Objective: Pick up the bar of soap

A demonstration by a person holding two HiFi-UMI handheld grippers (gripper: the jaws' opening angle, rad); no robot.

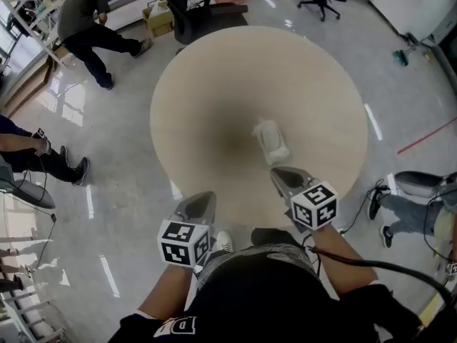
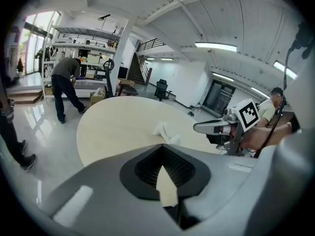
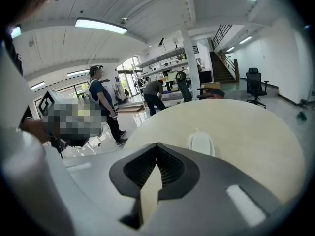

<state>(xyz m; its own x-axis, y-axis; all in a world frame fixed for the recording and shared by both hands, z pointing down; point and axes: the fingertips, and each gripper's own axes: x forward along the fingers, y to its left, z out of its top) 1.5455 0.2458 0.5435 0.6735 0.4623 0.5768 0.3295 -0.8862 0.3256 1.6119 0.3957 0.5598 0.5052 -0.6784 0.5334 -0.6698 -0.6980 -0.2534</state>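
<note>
Round table (image 1: pixel 214 77), pale wood top. Soap (image 1: pixel 272 140) lies on it right of centre, white, in a clear wrapper, nothing touching it. Right gripper (image 1: pixel 280 175) over the near rim, pointing at the soap, tips just short of it, a gap between; jaws closed together, empty. In the right gripper view the soap (image 3: pixel 202 142) sits just past the tips (image 3: pixel 157 145), slightly right of them. Left gripper (image 1: pixel 206 197) at the near edge, further left, well apart from the soap; jaws likewise closed, holding nothing. Left gripper view: soap (image 2: pixel 166 132) ahead on the table, right gripper (image 2: pixel 198 128) at right. Person (image 1: pixel 84 20) bent over at shelving beyond.
</note>
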